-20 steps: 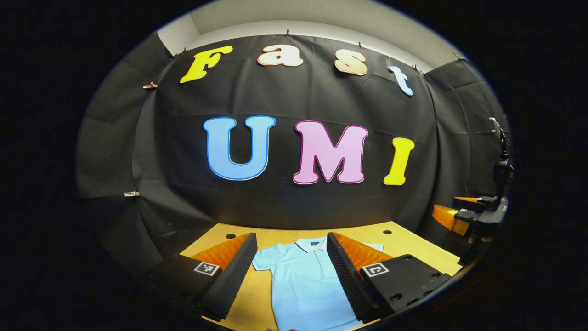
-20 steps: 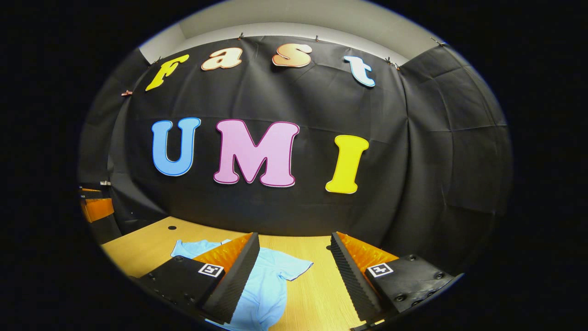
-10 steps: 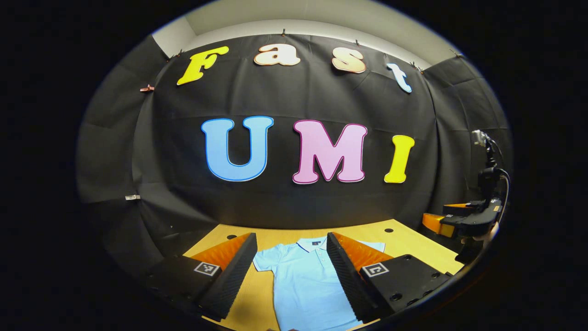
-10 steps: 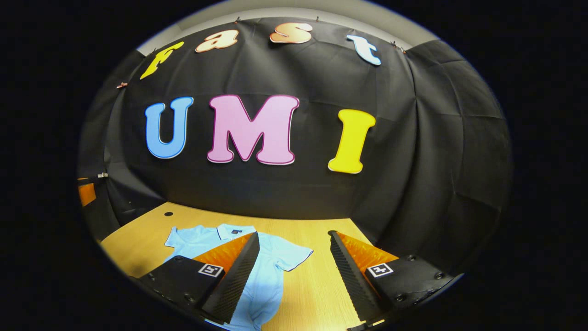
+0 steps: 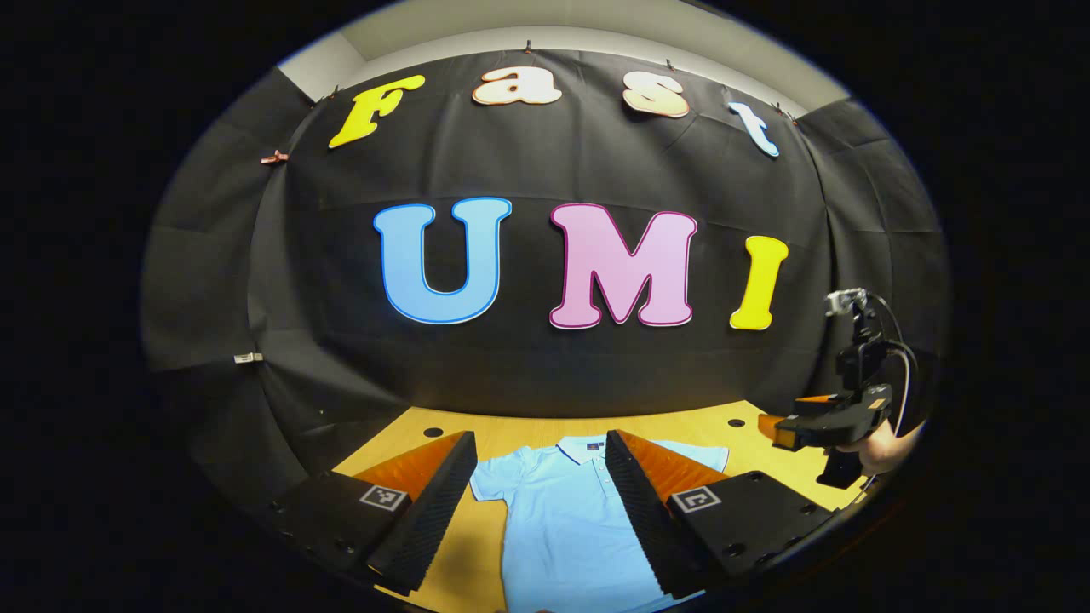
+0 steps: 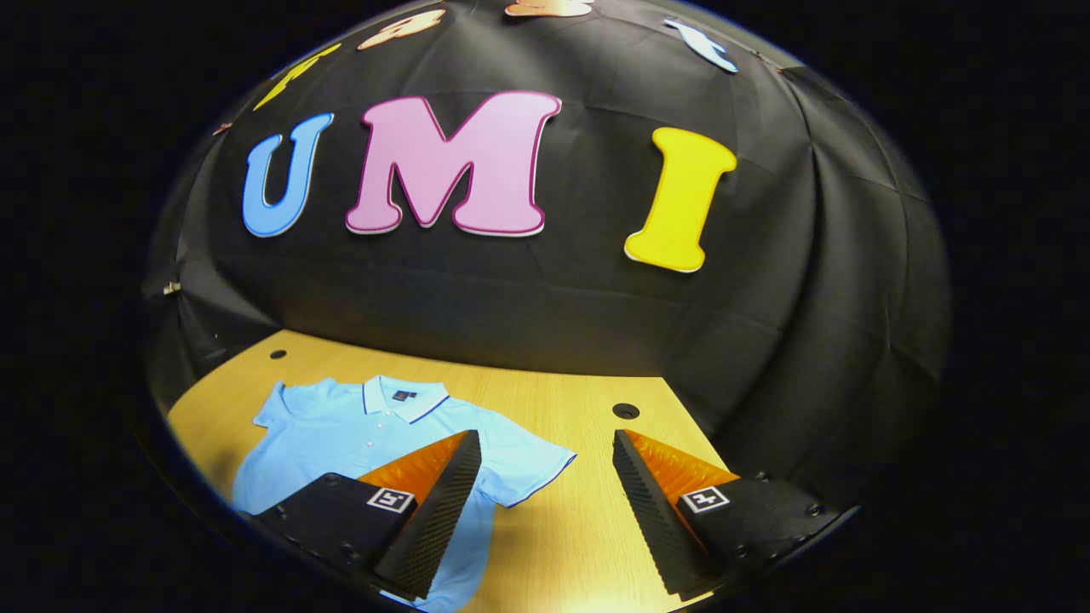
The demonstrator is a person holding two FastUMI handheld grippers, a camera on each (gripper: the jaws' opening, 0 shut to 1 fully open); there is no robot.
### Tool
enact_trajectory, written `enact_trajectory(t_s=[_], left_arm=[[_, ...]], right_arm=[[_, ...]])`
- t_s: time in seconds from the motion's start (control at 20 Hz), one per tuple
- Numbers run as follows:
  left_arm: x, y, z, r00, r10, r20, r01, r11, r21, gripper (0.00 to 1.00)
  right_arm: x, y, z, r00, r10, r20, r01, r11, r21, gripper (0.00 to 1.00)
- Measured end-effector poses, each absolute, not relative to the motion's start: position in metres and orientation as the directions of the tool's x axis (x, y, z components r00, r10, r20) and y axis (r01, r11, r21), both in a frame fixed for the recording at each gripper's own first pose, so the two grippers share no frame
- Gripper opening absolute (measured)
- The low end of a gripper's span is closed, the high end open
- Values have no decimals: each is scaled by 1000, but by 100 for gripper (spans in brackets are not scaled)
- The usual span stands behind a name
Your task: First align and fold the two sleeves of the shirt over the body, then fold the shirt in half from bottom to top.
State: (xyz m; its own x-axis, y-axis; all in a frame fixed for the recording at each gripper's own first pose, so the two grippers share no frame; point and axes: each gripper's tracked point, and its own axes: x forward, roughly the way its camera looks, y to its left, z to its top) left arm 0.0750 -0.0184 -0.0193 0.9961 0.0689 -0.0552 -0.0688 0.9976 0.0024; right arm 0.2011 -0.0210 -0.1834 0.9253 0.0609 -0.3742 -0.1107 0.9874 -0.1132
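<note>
**A:** Both claws first: your left claw point(image 5: 538, 494) is spread wide with nothing between its fingers, and your right claw point(image 6: 545, 502) is just as wide and just as empty.

**B:** And the shirt?

**A:** The shirt point(image 6: 375, 430) lies flat and face up on the desk point(image 6: 579, 409), collar toward the booth's wall, both sleeves spread out to the sides. Nothing is folded yet.

**B:** What has changed in the last second?

**A:** You have tipped the right claw downward. A second ago its view took in mostly wall with a corner of cloth; now the whole upper shirt is in sight, and the near sleeve point(image 6: 528, 464) sits just ahead, between the fingers. From the left gripper view your right claw point(image 5: 788, 430) has dropped lower over the desk's edge (your hand point(image 5: 886, 444) is behind it). The left claw has hardly moved, hanging over the shirt's body.

**B:** So what does that mean?

**A:** My reading: you are lining up for the first sleeve, right side first.
</note>
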Motion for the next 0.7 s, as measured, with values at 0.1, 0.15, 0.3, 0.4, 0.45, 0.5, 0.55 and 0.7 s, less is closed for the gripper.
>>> enact_trajectory(t_s=[0.1, 0.15, 0.3, 0.4, 0.45, 0.5, 0.55, 0.7], left_arm=[[84, -19, -25, 993, 86, -75, -87, 996, -7, 97], [90, -18, -28, 992, 98, -83, -98, 995, -1, 97], [104, -15, -32, 986, 129, -102, -128, 992, 13, 97], [117, -14, -33, 984, 139, -110, -139, 990, 1, 97], [126, -14, -35, 983, 141, -116, -143, 990, -11, 97], [132, -16, -36, 983, 139, -123, -143, 989, -24, 97], [138, -16, -39, 981, 142, -133, -148, 988, -35, 97], [155, -15, -41, 977, 152, -150, -162, 985, -57, 97]], right_arm=[[222, -23, -205, 911, 65, -407, -124, 985, -120, 97], [234, -23, -217, 903, 65, -424, -127, 985, -119, 97], [266, -30, -253, 875, 53, -480, -121, 986, -111, 97], [285, -38, -284, 850, 31, -527, -110, 987, -119, 97], [294, -41, -301, 830, 22, -557, -107, 987, -121, 97], [300, -42, -316, 809, 22, -588, -110, 987, -115, 98], [308, -42, -332, 793, 25, -608, -115, 987, -110, 97], [323, -47, -363, 757, 15, -653, -126, 984, -122, 97]])
